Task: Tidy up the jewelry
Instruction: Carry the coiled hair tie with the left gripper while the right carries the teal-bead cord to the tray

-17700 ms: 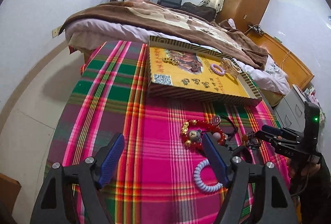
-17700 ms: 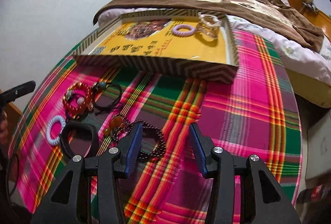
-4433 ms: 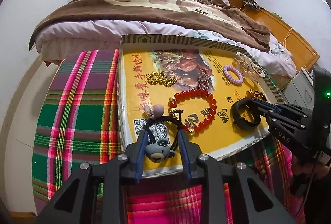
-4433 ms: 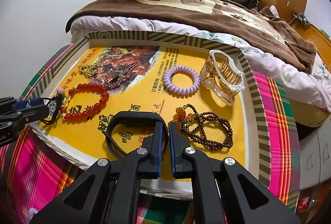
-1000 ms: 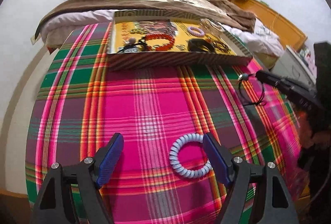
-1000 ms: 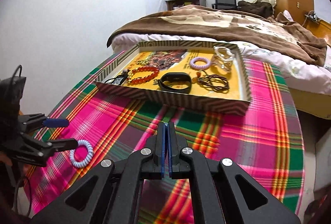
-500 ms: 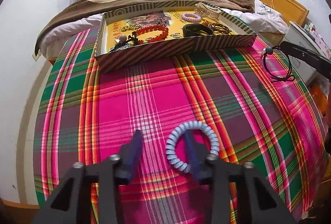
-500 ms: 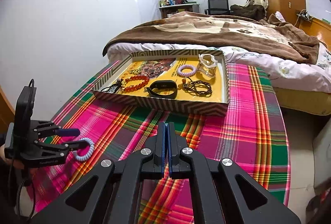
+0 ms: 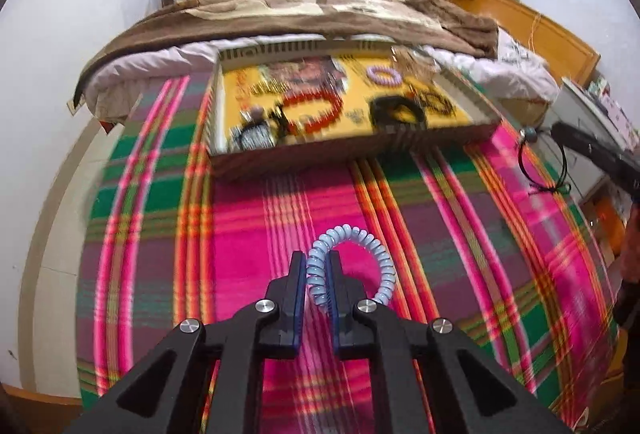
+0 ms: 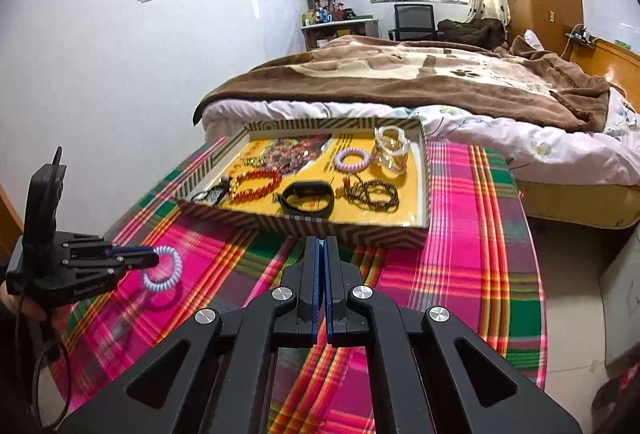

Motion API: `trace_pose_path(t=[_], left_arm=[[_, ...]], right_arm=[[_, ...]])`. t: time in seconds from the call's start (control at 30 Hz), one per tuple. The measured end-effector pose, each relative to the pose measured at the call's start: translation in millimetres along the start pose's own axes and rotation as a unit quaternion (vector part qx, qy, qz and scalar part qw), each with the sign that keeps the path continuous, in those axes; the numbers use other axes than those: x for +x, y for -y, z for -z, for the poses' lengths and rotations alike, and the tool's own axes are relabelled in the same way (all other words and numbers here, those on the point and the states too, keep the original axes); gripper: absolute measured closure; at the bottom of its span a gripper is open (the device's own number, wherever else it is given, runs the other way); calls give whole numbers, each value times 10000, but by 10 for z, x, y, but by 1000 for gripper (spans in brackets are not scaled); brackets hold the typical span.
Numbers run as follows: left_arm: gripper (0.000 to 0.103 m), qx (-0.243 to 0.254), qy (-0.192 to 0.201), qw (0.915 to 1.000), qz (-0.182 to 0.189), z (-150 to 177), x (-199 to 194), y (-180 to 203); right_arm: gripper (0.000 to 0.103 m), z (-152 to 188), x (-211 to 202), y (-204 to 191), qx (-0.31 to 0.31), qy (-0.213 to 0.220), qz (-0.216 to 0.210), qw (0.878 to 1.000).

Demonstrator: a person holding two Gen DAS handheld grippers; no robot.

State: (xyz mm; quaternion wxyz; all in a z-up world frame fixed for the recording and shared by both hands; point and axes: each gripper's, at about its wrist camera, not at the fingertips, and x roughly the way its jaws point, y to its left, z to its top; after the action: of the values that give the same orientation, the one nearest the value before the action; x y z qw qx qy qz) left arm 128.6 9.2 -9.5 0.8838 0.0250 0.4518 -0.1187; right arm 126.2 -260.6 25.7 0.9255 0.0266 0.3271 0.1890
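While above the plaid cloth [image 9: 280, 218]: left gripper [image 9: 318, 276] clamping blue coil band [image 9: 360, 246], right gripper [image 10: 321, 262] clenched (holding black cord [image 9: 560, 169]).

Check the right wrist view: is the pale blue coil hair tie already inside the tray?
No. The pale blue coil hair tie hangs pinched in the left tool above the plaid cloth, short of the tray.

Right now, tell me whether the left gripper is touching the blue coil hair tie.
Touching. The left wrist view shows the left gripper with both pads pressed on one side of the blue coil hair tie.
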Motion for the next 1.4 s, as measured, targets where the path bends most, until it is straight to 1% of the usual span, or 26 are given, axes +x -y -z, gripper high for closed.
trace_pose_path(t=[0.1,0.2,0.3,0.47,0.57,0.63,0.73,0.8,0.87,0.97,1.03,1.1,1.17,1.27,1.4], left_arm=[[93,-131,171,9997,66,-183,-57,-79],[93,-203,339,9992,-3,-383,-79,-146],[93,-310,480,9984,38,-592,-60,-217],[93,-473,553,9973,80,-941,99,-327],[93,-482,621,9969,70,-1147,223,-365],[93,-501,594,9969,90,-1257,334,-393],[93,-413,586,9974,-46,-1409,495,-422],[93,-339,512,9981,-76,-1511,626,-437],[93,-393,484,9980,-99,-1584,716,-480],[93,-413,473,9980,-42,-1707,853,-529],[93,-446,396,9982,12,-1792,973,-574],[93,-429,424,9982,-11,-1853,1049,-581],[93,-378,398,9985,-17,-1889,1119,-565],[93,-461,236,9986,107,-1939,1299,-563],[93,-439,110,9989,94,-1939,1444,-551]], right_arm=[[102,-97,32,-4,-19,47,56,10000],[102,-202,103,-10,-40,84,100,9999],[102,-329,200,0,-7,134,126,9998],[102,-590,455,14,28,177,173,9997],[102,-712,634,0,-5,146,209,9997],[102,-796,792,-11,-28,84,213,9997],[102,-896,1046,-15,19,-48,110,9999],[102,-941,1210,-14,41,-137,80,9999],[102,-969,1376,-8,126,-254,14,9996],[102,-977,1548,2,249,-367,-86,9990],[102,-983,1652,22,349,-419,-192,9983],[102,-987,1734,31,395,-472,-244,9978],[102,-974,1828,39,382,-572,-196,9974],[102,-948,1913,60,363,-688,-82,9969],[102,-899,1966,48,129,-773,156,9968]])
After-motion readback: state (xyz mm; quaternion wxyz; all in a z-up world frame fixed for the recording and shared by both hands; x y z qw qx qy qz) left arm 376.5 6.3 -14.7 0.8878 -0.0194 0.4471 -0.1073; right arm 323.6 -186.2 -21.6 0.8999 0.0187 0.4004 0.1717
